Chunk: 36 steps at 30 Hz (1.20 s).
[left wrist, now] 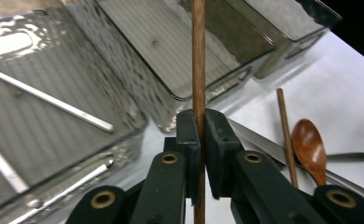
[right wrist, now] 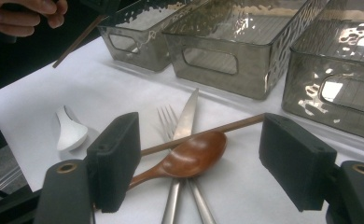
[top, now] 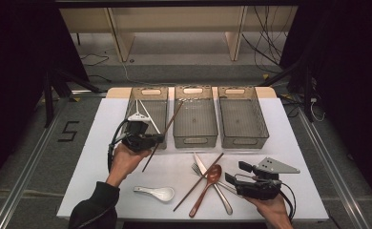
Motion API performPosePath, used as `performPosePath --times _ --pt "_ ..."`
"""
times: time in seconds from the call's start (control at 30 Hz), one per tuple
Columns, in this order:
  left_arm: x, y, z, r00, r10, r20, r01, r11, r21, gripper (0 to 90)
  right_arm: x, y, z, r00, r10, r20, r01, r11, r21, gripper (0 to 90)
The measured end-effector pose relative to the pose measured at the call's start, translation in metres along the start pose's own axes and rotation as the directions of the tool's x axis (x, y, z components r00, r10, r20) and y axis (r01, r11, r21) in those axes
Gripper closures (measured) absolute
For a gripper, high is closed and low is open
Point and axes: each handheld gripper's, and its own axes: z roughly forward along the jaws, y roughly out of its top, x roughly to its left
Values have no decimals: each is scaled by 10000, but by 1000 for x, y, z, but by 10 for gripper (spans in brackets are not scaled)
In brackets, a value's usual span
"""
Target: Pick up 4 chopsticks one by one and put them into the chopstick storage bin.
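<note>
Wooden and dark brown, 1 chopstick (top: 162, 135) is sitting clamped between the closed jaws of the left gripper (top: 156, 140), slanting from the near left up over the far rim of the middle bin (top: 195, 117). That gripper is hovering at the near end of the left bin (top: 149, 110), which is holding 2 pale sticks (left wrist: 49, 99). The right gripper (top: 235, 172) is resting near the right edge of the white table (top: 103, 138) with its jaws standing wide apart and gripping nothing. Just left of it, a second chopstick (top: 199, 181), a wooden spoon (top: 208, 185), a knife (top: 211, 182) and a fork (right wrist: 170, 122) are lying crossed in a pile. Farther left, a white ceramic spoon (top: 155, 192) is lying alone. On the far right, the third bin (top: 242, 116) is standing beside the middle one.
</note>
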Motion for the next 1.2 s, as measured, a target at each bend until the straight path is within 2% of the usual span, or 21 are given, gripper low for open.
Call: performPosePath --times 0.63,0.77,0.83,1.2 --pt "39 36 1 9957 -48 -923 24 9997 -261 845 0 0 -1 10000 10 5 -10 9999 -152 288" --pt "48 43 4 9924 -102 -1223 68 9996 -285 845 0 0 -1 10000 29 4 -29 9998 -186 285" --pt "52 46 6 9908 40 -1355 -77 9996 -265 845 0 0 -1 10000 16 -8 -17 9998 -202 282" --pt "75 57 14 9827 -189 -1841 152 9997 -214 844 1 0 -1 10000 6 -52 -6 9999 -145 278"
